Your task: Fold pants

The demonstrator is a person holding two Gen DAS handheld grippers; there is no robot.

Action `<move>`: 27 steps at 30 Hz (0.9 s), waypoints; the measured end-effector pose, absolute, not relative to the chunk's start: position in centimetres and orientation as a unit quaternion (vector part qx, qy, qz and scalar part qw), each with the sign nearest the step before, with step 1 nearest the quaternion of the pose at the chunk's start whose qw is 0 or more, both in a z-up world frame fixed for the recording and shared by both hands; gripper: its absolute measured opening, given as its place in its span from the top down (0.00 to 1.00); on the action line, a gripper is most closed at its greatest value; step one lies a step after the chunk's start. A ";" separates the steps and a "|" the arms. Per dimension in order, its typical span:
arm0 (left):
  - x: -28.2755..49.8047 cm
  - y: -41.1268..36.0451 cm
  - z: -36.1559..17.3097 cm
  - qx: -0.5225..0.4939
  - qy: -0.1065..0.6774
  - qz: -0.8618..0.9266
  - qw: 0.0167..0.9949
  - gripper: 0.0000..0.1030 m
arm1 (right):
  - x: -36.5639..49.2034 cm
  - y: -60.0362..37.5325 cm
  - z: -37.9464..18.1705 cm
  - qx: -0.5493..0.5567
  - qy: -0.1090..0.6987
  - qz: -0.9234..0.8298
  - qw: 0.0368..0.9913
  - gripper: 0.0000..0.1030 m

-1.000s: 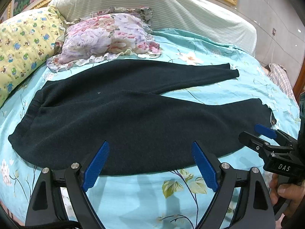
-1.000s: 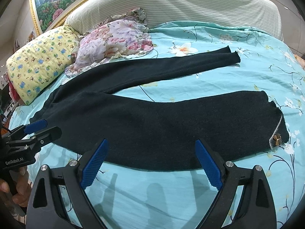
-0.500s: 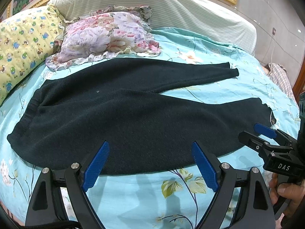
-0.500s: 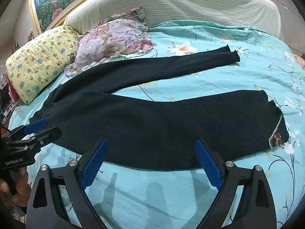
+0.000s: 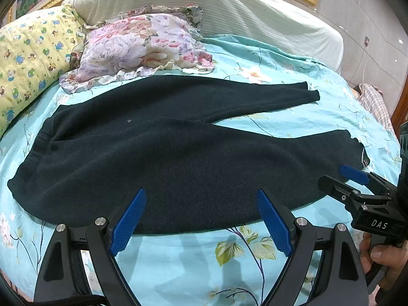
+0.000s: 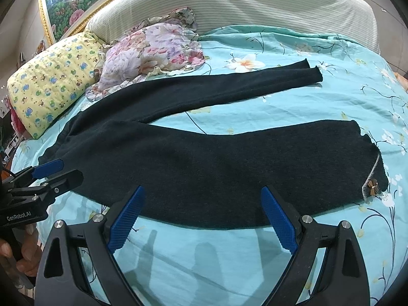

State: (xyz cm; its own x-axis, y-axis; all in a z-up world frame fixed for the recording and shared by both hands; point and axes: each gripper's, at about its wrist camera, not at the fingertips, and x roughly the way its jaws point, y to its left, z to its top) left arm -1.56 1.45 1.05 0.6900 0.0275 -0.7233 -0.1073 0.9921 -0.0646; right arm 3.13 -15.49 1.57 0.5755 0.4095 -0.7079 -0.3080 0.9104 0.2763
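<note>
No fold is showing yet: the pants (image 5: 178,158) are lying spread flat on the bed (image 5: 178,260), both legs splayed apart in a narrow V, so the work appears to be at its opening step, the approach to a first grip.

The left tongs (image 5: 201,219) are hanging wide open just short of the near edge of the garment, holding nothing, their blue ribbed pads (image 5: 128,219) framing the thigh of the near leg. The right tongs (image 6: 202,216) are likewise gaping wide and empty, hovering just before the same near leg, further toward its cuff (image 6: 369,168). Each pair is also showing at the edge of the other's view, with a hand (image 5: 385,255) gripping the handle.

The next move is probably calling for both tongs to drop onto the near leg's edge, one toward the waistband (image 5: 33,153) off to the left, one toward the cuff off to the right, then carry that leg away from the tongs onto the far leg (image 6: 229,86).

The cloth is looking like a thick, matte, dark knit, soft and limp, likely to sag between two grip points. The near cuff is carrying a pale seam line and a small brown bow-like trim (image 6: 372,188). Beyond the pants, a ruffled floral pillow (image 5: 142,48) and a yellow printed pillow (image 5: 28,58) are resting against the striped headboard (image 5: 204,2).
</note>
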 end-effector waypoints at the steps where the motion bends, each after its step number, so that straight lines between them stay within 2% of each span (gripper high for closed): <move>1: -1.5 1.4 1.0 -0.050 0.392 0.037 0.918 0.14 | 3.1 -15.5 1.6 0.061 0.414 0.202 0.886 0.10; 27: 0.7 2.1 1.4 -0.051 0.408 0.003 0.911 0.14 | 4.4 -16.4 2.0 0.089 0.425 0.199 0.878 0.10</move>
